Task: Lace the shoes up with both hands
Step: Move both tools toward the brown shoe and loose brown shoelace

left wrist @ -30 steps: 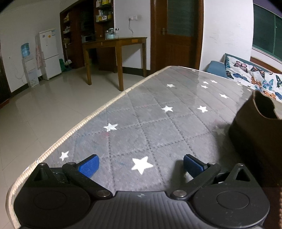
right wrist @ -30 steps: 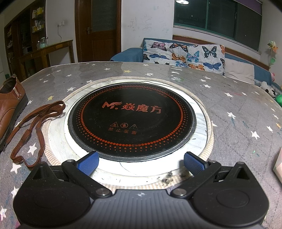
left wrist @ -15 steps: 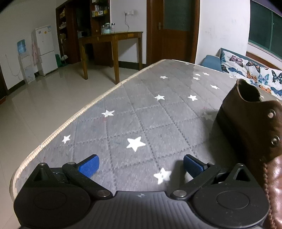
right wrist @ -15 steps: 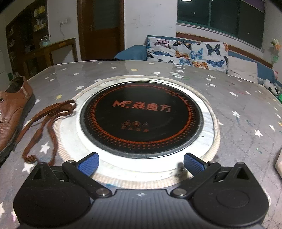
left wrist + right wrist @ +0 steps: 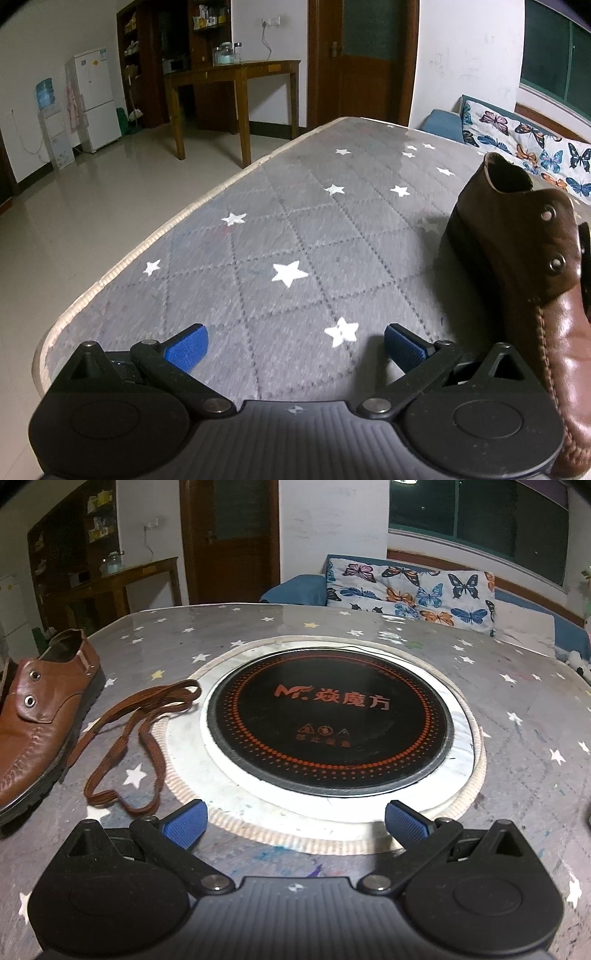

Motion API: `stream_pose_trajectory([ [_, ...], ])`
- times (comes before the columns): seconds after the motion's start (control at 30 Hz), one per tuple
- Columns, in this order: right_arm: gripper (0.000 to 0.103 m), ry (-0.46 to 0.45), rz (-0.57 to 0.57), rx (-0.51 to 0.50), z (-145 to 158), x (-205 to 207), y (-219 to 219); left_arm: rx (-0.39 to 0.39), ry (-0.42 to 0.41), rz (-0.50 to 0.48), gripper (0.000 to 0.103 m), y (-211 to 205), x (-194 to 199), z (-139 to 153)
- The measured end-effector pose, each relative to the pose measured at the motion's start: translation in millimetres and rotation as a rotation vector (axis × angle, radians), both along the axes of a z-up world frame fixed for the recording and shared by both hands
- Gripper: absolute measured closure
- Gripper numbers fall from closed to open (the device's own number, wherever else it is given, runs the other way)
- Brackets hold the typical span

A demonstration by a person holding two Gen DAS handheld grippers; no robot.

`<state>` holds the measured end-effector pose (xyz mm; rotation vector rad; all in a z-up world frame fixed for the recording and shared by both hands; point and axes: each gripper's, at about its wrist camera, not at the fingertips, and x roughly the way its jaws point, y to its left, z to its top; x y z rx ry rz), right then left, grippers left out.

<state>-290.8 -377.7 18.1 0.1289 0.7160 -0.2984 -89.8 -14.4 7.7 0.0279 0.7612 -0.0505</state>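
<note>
Both claws, left gripper (image 5: 295,345) and right gripper (image 5: 295,823), are released; the soft, limp lace (image 5: 129,734) at left is best pinched near an end, beside the stiff shoe (image 5: 40,716).

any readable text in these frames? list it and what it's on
"MF. 焱魔方": orange brand print on the round black glass cooktop set in the table.
Three orange warning triangles with a line of characters beneath, same cooktop: too small to read.
Brown leather shoe, brown flat shoelace: no text.

Right gripper (image 5: 293,821): jaws spread wide, empty, above the star-print table cover (image 5: 517,746). Round black cooktop (image 5: 330,725) at 12 o'clock. Brown shoelace (image 5: 144,731) loose at 10 o'clock, unthreaded, just beside brown leather shoe (image 5: 40,716) at 9 o'clock.
</note>
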Motion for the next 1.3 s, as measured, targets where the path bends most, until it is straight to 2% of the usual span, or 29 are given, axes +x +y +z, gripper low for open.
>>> stream_pose_trajectory([
  [0.9,0.0,-0.027,0.103,-0.018,13,-10,39,0.043,0.015,-0.105,0.0,7,-60,3],
  [1.3,0.0,-0.029,0.136,-0.018,15,-14,49,0.041,0.021,-0.188,0.0,-5,-79,6],
])
